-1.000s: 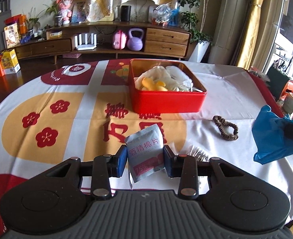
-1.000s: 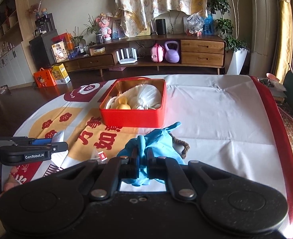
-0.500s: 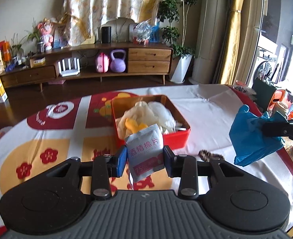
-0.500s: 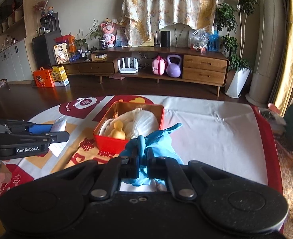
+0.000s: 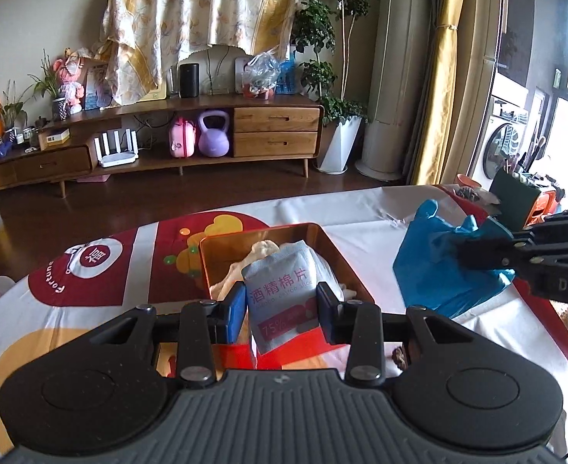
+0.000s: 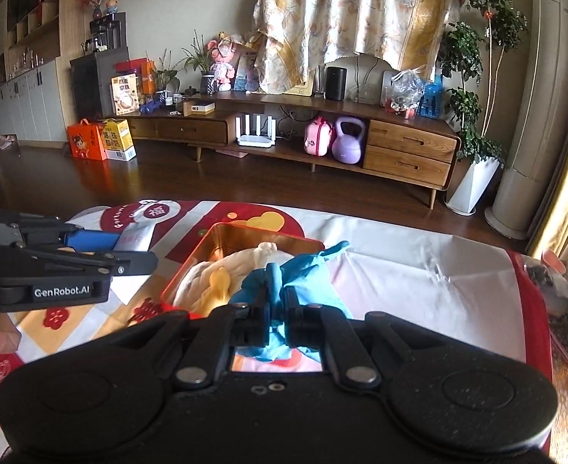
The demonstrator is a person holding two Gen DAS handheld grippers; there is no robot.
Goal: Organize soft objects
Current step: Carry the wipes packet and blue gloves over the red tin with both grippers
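Item: left tongs point(image 5: 280, 311) clamp alcohol-wipe sachet point(image 5: 282, 290), right tongs point(image 6: 274, 323) pinch blue glove point(image 6: 303, 274); you centre each over red tin point(image 5: 206, 266) before releasing.

a long wooden sideboard point(image 6: 284, 131) runs along the far wall. in its open shelf sit a white router point(image 6: 255, 131), a pink case point(image 6: 318, 136) and a purple kettlebell point(image 6: 347, 140) — the last two side by side. a black speaker point(image 6: 336, 83) stands on top, below a draped floral cloth point(image 6: 345, 15). right of the sideboard, a leafy plant in a white pot point(image 6: 473, 181) — an orange box point(image 6: 87, 140) on the floor at left.
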